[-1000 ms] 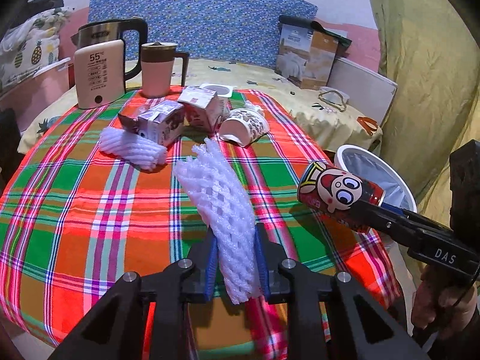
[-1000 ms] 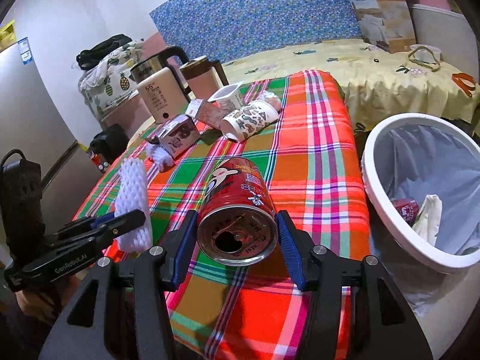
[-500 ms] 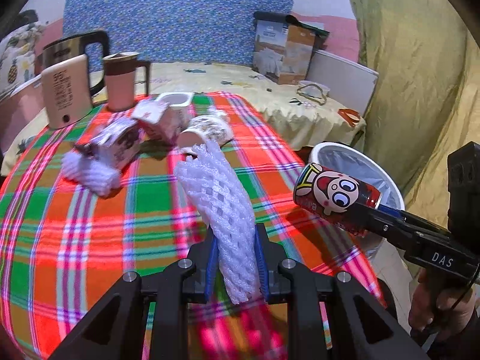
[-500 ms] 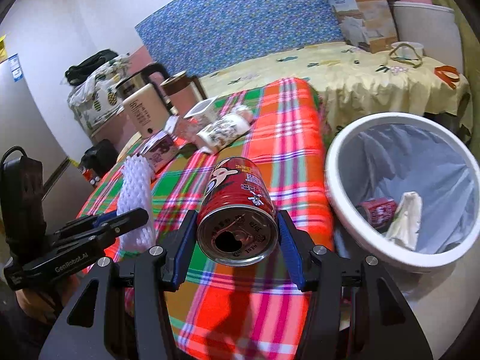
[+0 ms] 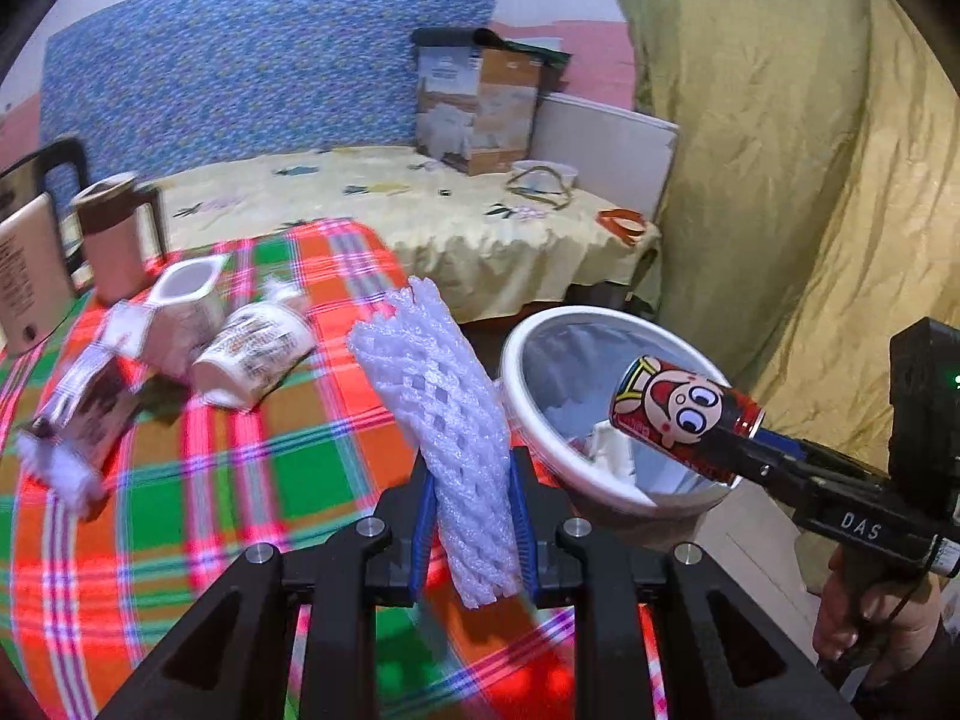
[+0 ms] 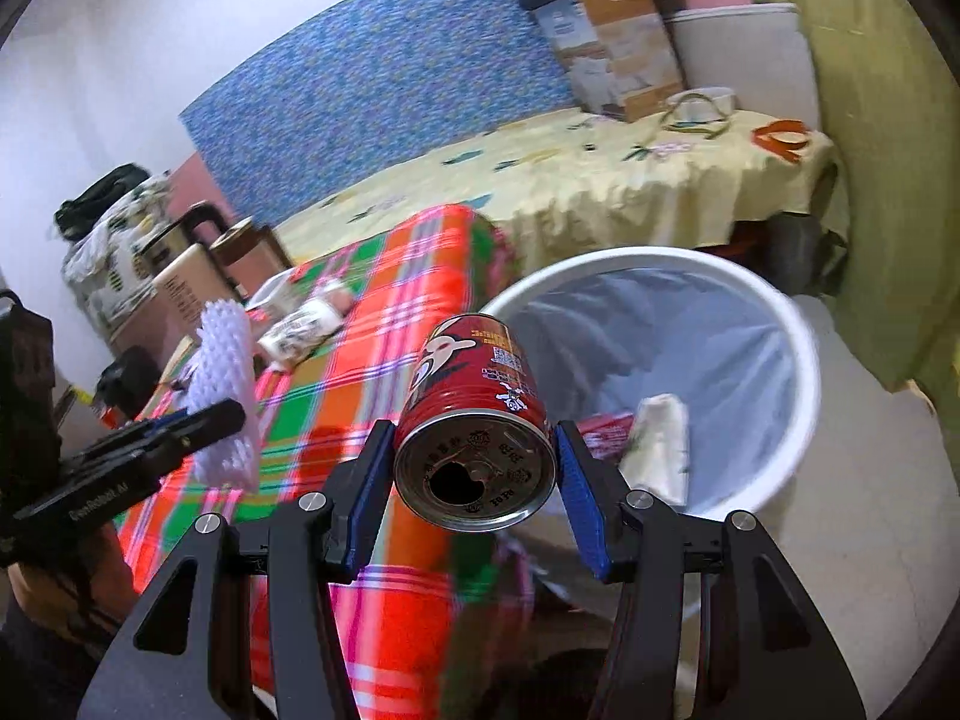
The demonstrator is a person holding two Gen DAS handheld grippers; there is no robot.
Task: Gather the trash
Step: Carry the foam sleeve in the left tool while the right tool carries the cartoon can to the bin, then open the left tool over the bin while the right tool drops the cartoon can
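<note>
My left gripper point(image 5: 471, 516) is shut on a white foam net sleeve point(image 5: 447, 414), held above the plaid table's right edge; the sleeve also shows in the right wrist view point(image 6: 225, 396). My right gripper point(image 6: 474, 480) is shut on a red drink can point(image 6: 477, 420) with a cartoon face, held at the near-left rim of the white trash bin point(image 6: 804, 372). In the left wrist view the can point(image 5: 684, 414) hangs over the bin point(image 5: 522, 372). The bin holds a red can and a crumpled white wrapper point(image 6: 657, 438).
On the plaid tablecloth point(image 5: 180, 480) lie a tipped paper cup point(image 5: 255, 354), small cartons point(image 5: 96, 402) and another foam sleeve point(image 5: 57, 468). A kettle point(image 5: 24, 276) and mug point(image 5: 114, 240) stand at the far left. A yellow-covered bed point(image 6: 600, 180) lies behind, a yellow curtain point(image 5: 810, 180) to the right.
Both grippers have swung right, away from the table's middle toward the bin. The can now hangs at the bin's rim and the foam sleeve sits near the table's right edge.
</note>
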